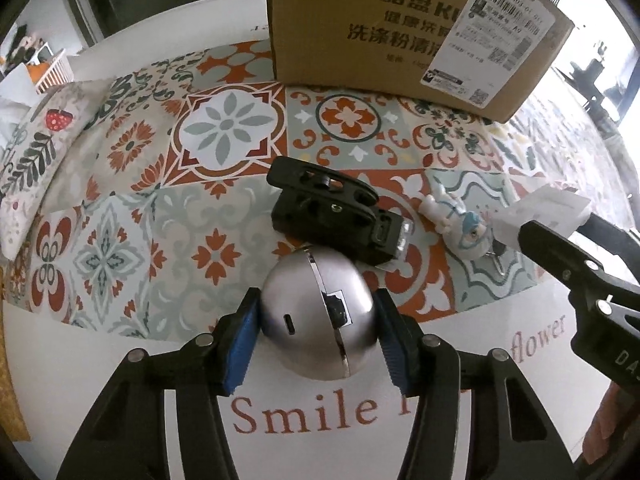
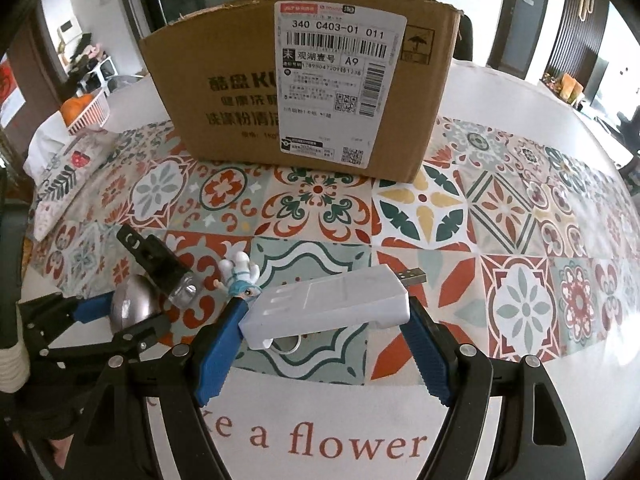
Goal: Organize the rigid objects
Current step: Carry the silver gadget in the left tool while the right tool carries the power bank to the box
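step: both picks made | my left gripper [image 1: 318,330] clamps silver ball [image 1: 316,312] | my right gripper [image 2: 324,330] clamps white USB device [image 2: 332,304] | next: carry both to cardboard box [image 2: 300,80] straight ahead, release inside

Bright daylight pours in from windows [image 2: 460,8] at the back, washing out the far right. Dark door frames [image 2: 520,16] and a slatted dark wall panel [image 2: 580,20] stand behind. The desk [image 2: 500,92] carries a patterned tile-print cloth [image 2: 520,216], white-edged with printed lettering. Far left, a white basket [image 2: 90,114] of orange items sits by a strawberry-print cushion [image 2: 64,176].
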A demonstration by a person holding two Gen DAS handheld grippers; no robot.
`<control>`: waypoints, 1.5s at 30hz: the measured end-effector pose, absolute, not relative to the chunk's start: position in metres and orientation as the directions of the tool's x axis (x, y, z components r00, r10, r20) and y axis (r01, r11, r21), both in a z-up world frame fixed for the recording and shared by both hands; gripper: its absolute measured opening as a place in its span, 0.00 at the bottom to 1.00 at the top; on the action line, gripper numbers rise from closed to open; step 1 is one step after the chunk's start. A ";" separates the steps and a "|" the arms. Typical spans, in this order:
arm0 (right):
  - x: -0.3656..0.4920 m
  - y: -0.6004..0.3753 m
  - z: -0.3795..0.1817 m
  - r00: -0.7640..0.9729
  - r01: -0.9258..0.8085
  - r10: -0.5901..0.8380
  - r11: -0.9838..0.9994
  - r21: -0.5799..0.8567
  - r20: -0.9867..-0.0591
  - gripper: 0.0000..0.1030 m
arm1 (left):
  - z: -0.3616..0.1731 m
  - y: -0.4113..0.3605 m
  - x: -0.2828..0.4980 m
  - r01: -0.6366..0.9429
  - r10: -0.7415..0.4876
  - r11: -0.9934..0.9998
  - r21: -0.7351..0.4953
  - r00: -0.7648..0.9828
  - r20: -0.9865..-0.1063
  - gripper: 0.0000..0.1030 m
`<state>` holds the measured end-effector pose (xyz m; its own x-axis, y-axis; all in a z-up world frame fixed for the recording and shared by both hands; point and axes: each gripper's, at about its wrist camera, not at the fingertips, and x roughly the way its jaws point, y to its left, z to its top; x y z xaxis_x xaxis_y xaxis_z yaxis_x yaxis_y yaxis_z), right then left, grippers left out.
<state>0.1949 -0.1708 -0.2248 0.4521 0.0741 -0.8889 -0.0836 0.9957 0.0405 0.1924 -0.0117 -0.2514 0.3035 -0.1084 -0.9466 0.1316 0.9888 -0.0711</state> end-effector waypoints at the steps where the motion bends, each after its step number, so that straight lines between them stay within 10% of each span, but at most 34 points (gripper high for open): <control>1: 0.194 -0.170 -0.223 0.455 -0.086 0.076 0.995 0.042 -0.887 0.75 | -0.249 -0.011 0.189 0.132 -0.111 0.989 -0.074 0.309 -0.944 0.53; 45: 0.225 -0.186 -0.065 0.752 -0.086 0.125 0.992 0.092 -0.647 0.75 | -0.055 -0.030 0.245 0.265 -0.203 0.964 -0.014 0.700 -0.685 0.53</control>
<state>0.2246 -0.1862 -0.0650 0.7521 0.1247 -0.6472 -0.0858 0.9921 0.0915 0.2445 -0.0300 -0.0546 0.7002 -0.2026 -0.6846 0.2650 0.9641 -0.0142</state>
